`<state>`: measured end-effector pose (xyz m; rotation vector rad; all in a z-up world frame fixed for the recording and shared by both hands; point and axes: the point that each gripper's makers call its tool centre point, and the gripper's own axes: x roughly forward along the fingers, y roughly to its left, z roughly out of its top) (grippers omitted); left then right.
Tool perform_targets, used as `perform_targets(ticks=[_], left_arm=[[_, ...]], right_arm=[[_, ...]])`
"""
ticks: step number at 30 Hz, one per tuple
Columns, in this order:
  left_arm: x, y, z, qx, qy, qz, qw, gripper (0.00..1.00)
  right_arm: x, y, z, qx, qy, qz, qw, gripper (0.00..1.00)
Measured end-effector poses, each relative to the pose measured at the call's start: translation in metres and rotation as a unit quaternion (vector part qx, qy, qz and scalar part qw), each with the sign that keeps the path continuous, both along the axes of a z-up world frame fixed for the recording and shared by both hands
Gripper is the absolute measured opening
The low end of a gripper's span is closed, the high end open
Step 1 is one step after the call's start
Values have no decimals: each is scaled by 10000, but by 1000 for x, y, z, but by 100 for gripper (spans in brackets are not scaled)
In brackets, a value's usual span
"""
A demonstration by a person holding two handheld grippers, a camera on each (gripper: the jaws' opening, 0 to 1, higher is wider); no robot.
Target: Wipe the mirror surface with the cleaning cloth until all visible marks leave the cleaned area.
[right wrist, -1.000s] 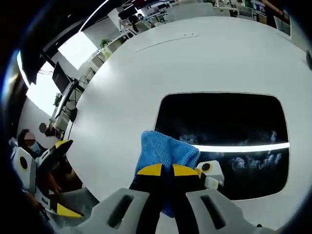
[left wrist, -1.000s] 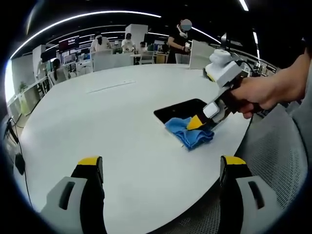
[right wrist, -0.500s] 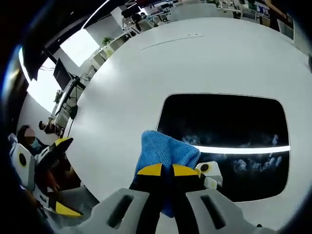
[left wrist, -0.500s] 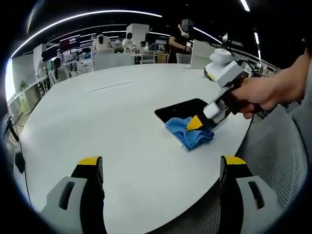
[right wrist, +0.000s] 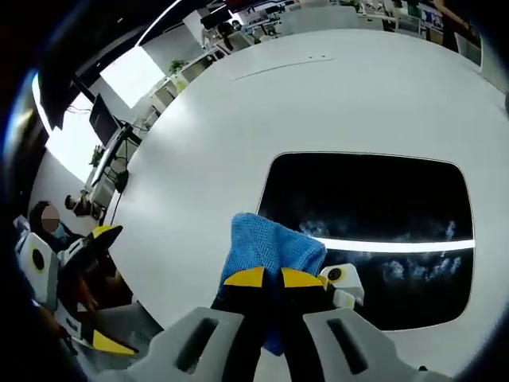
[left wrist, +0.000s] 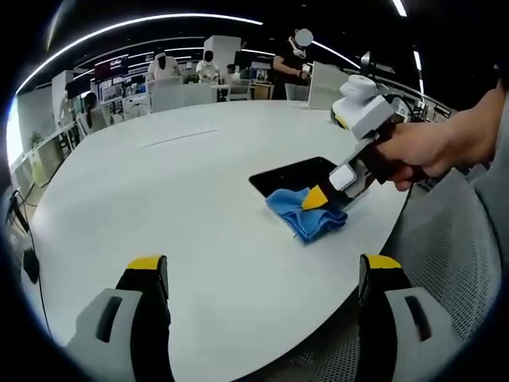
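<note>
A dark rectangular mirror (right wrist: 374, 223) lies flat on the white table (right wrist: 238, 135); whitish smears show on its near half, beside a bright reflected light strip. My right gripper (right wrist: 265, 277) is shut on a blue cleaning cloth (right wrist: 266, 248), which rests at the mirror's near left corner. In the left gripper view the same cloth (left wrist: 302, 213) lies at the mirror's (left wrist: 294, 175) near edge, with the right gripper (left wrist: 316, 199) held by a hand (left wrist: 429, 151) on it. My left gripper (left wrist: 266, 267) stands open above the table, well short of the cloth.
The round table's edge (left wrist: 382, 239) runs close behind the cloth, with a grey mesh chair (left wrist: 445, 263) beyond it. People and desks (left wrist: 191, 76) fill the far office. The left gripper (right wrist: 67, 255) and a seated person (right wrist: 44, 227) appear at the left of the right gripper view.
Almost nothing differs; both views shift by a few pixels and the cloth stays at the mirror's corner.
</note>
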<state>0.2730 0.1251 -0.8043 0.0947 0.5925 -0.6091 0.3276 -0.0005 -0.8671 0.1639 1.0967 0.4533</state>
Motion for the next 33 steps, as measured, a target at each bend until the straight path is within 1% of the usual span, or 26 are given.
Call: perform_targets(ticks=[7,16,19,33], left_arm=[[1,1,2,-27,-48,52,10000,99],[1,1,2,-11,-21,54,10000,99],[0,1,0,-2,10,30,10000,99],[-1,1,-2,-20,63,6,10000,99]], right_arm=[[3,2,0,-67,-5,139,9999,0],[17,2,0,-92,-43,187,9998,0],[20,2,1,-146,-82,273,9995,0],[51,2,0,-321,-202,432,9983,0]])
